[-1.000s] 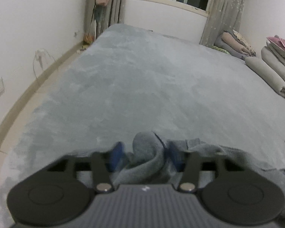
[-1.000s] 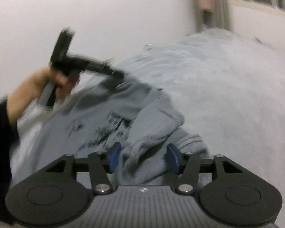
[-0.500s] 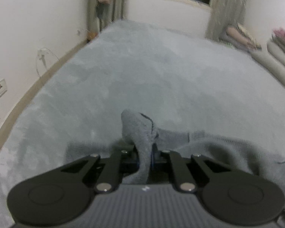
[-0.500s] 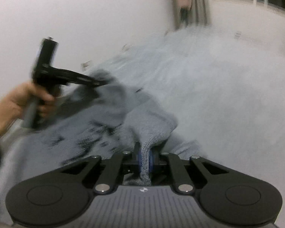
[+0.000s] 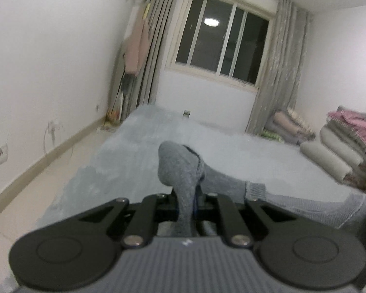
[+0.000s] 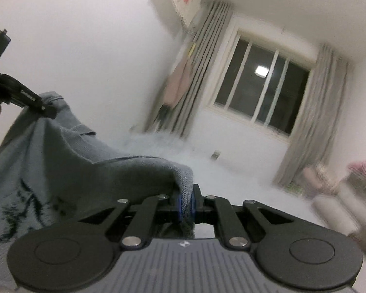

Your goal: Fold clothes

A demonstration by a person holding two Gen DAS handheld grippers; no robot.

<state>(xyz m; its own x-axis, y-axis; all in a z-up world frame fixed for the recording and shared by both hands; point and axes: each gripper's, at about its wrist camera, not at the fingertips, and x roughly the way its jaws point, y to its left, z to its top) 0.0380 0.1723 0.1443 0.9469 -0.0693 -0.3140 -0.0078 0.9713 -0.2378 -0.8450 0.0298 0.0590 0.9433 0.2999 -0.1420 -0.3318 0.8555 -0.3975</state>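
Left wrist view, left gripper [image 5: 186, 202] pinching grey sweater [image 5: 180, 171], right gripper [image 6: 186, 201] pinching its other edge, garment lifted above grey carpet [image 5: 144, 144].

The grey knitted sweater [image 6: 68, 166] hangs above the pale blue plush carpet [image 5: 158, 131], stretched between the two grippers: the left gripper [image 5: 186, 207] pinches one corner of it and the right gripper [image 6: 186, 205] pinches another, to the right of the first. Behind the sweater the carpet runs back to the far wall, where the dark multi-pane window [image 5: 219, 46] sits between two grey curtains [image 5: 280, 73]. Right of the carpet, along the side wall, lies a stack of rolled and folded bedding [image 5: 341, 151]. Left of the carpet a strip of bare tiled floor [image 5: 29, 195] meets the white left wall [image 5: 48, 61].
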